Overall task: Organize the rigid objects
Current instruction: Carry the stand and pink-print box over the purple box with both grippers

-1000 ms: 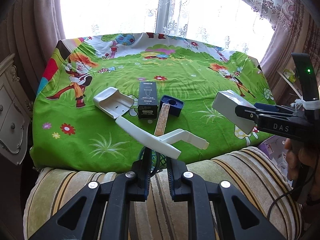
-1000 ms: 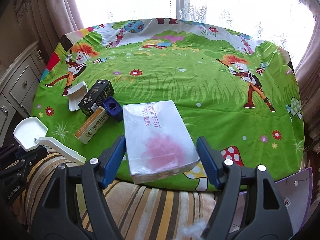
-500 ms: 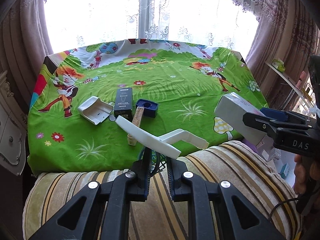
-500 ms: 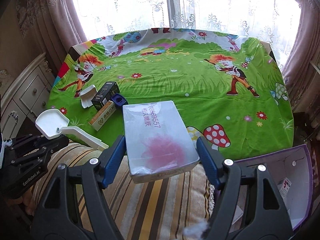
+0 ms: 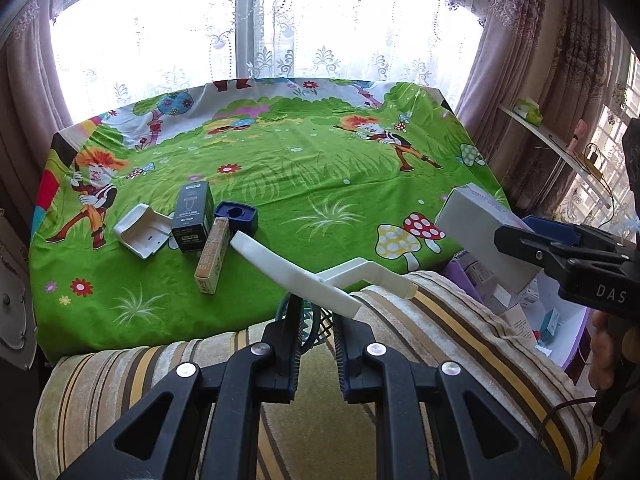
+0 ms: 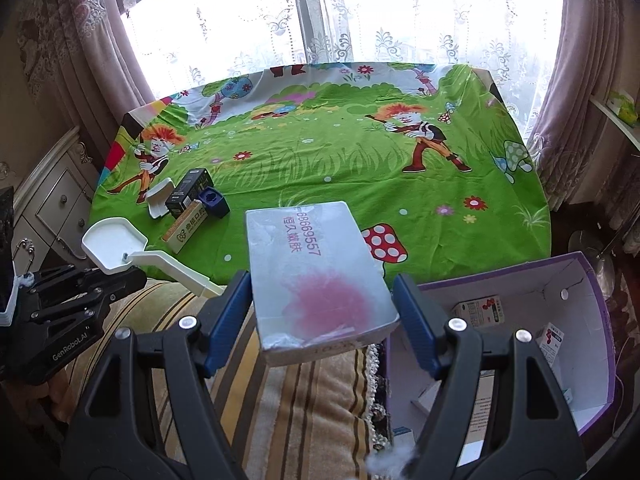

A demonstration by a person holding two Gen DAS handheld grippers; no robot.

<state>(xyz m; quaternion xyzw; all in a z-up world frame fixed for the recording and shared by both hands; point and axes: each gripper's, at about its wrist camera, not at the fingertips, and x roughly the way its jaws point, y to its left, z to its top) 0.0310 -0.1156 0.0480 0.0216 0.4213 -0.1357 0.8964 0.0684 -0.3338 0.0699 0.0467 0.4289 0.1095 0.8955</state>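
My left gripper (image 5: 316,312) is shut on the handle of a white plastic scoop (image 5: 296,272), held over the striped cushion just short of the table's near edge. The right wrist view shows the scoop's pan (image 6: 112,246) at the left. My right gripper (image 6: 322,282) is shut on a flat white box (image 6: 312,264) wrapped in film, with pink print on top; its blue pads press both long sides. That box (image 5: 476,232) hangs past the table's right front corner. On the cloth lie a white plastic holder (image 5: 140,232), a black box (image 5: 194,216), a blue square cup (image 5: 236,216) and a slim tan box (image 5: 212,256).
A table under a green cartoon cloth (image 6: 360,168) fills the middle. A striped cushion (image 6: 304,408) lies below both grippers. An open purple-edged carton (image 6: 532,288) with small packets inside stands low at the right. Drawers (image 6: 52,204) stand at the left, curtains and a window behind.
Both grippers have drawn back from the table and drifted right, each keeping its load. The purple-edged carton has come into the right wrist view.
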